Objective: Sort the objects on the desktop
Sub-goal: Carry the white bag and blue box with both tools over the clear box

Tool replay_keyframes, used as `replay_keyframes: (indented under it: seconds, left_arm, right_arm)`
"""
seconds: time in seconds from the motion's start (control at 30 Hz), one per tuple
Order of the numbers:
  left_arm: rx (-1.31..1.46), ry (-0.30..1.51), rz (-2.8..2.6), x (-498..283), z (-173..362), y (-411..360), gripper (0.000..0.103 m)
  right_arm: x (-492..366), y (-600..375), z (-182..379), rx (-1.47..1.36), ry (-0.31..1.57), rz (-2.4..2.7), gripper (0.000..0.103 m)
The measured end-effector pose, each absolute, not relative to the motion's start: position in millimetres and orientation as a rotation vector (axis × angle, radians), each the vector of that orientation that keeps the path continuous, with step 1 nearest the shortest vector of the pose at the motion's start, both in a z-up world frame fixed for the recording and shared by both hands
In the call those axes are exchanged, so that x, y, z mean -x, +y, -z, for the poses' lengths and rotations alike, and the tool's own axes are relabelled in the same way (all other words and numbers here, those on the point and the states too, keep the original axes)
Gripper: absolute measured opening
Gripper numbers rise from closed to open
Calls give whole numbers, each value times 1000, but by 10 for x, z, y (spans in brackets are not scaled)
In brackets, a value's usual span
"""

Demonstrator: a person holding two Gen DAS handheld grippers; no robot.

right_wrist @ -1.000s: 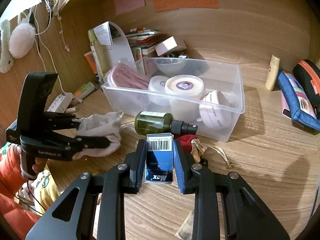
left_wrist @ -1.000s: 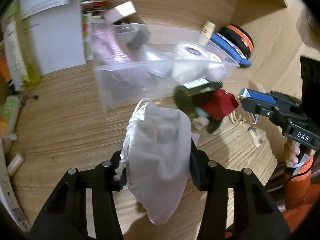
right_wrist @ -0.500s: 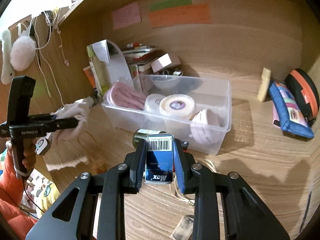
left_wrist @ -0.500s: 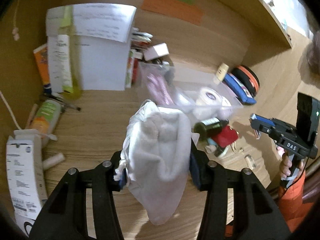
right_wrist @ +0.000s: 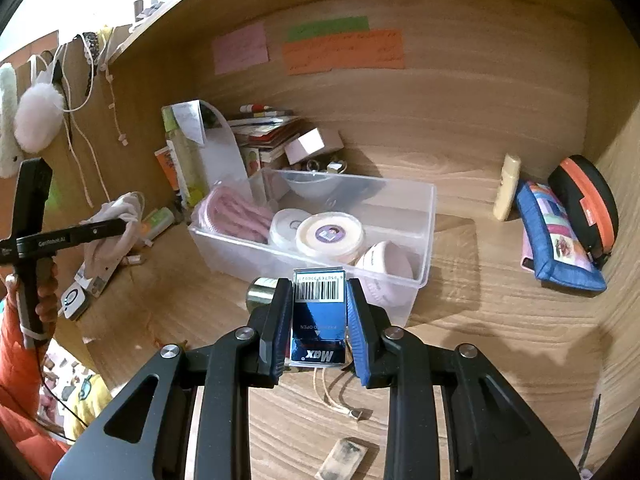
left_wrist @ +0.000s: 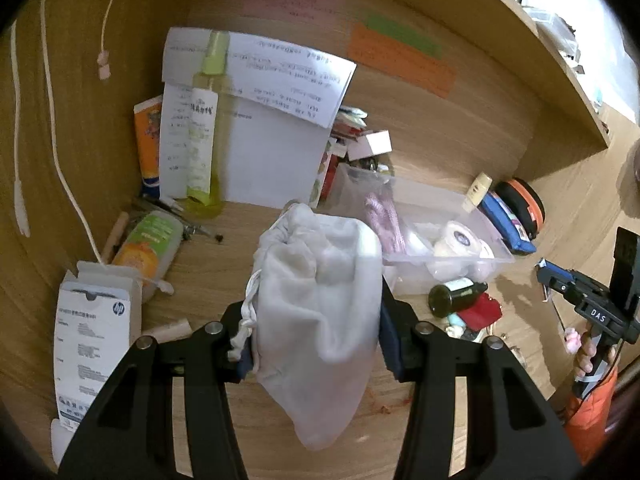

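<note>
My left gripper is shut on a white drawstring cloth pouch, which hangs between its pads above the wooden desk. From the right wrist view that gripper and the pouch show at the far left. My right gripper is shut on a small blue box with a barcode, held above the desk in front of a clear plastic bin. The bin holds pink cord, round white tubs and a bowl. A dark green bottle lies in front of it.
Left of the bin stand a white paper holder and a yellow-green bottle. A white printed box and an orange tube lie at left. A blue pouch, an orange-and-black case and a small cream bottle sit right.
My left gripper has risen and swung left with the pouch, away from the bin and toward the paper holder. My right gripper has lifted slightly with the blue box.
</note>
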State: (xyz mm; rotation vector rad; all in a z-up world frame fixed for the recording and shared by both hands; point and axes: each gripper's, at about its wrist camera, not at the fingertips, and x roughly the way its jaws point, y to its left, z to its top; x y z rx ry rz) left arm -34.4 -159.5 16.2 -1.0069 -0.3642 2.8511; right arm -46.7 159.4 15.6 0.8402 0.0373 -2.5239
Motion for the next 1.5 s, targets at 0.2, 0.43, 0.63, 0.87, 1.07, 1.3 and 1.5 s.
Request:
replay_keyframes:
  seconds: [0.2,0.43,0.63,0.87,1.07,1.3,1.5]
  left_arm:
    - [936,-373,-2832,442,-297,-1504,50]
    - [870,-410,-2773,713,-448,-1341,50]
    - [852,-414,-2717,985,-494,-1178,50]
    - [867,-414,-2694,1357,-476,-1001,50]
    - [919,-411,-2653,1742,-393,-789,50]
    - [1012,-383,-2620,2074,-132,-567,50]
    - [1035,-255,-2664,2122,19,-410,51]
  right_arm:
    - [524,1571,-239,-815,62,2541,24]
    - [663,1579,-309,-800,76,2559,24]
    - [827,1609,-324,-811,61,2570,24]
    - [1136,1654,-286,-838,30,2568,24]
    - [1444,1656,-254,-871,14,2561,24]
    - [1691,1512,-190,-907,76,2597,24]
    - [1803,1507,-7,-959,69,2632,24]
